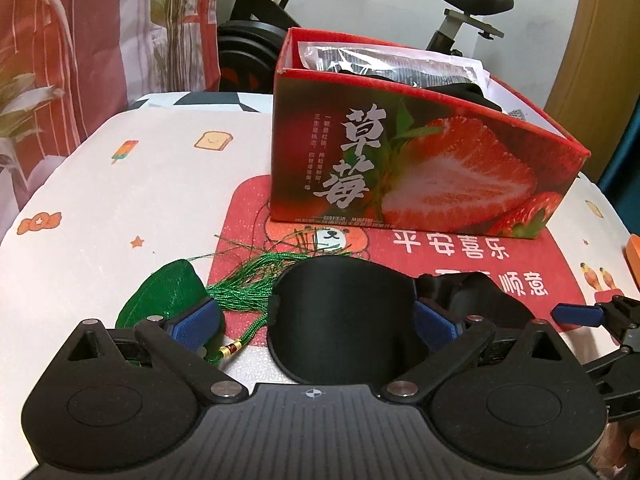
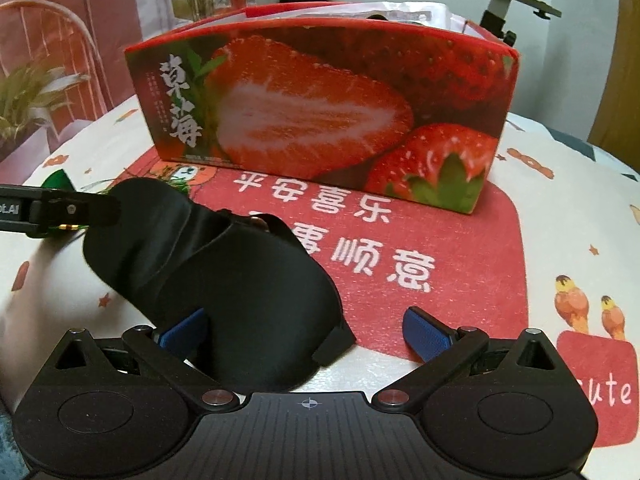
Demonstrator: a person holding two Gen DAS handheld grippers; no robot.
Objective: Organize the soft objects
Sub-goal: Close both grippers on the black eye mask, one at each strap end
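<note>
A black sleep mask [image 1: 344, 316] lies on the table in front of the red strawberry box [image 1: 420, 168]. My left gripper [image 1: 316, 322] is open with its blue pads on either side of one end of the mask. My right gripper [image 2: 304, 332] is open around the mask's other end [image 2: 256, 300]. A green sachet with a tassel [image 1: 172, 300] lies left of the mask. The box [image 2: 320, 112] holds packaged items.
A red printed mat [image 2: 440, 264] lies under the box on a white patterned tablecloth [image 1: 120, 200]. An exercise bike [image 1: 460, 12] stands behind the table. An orange object [image 1: 634, 254] sits at the right edge.
</note>
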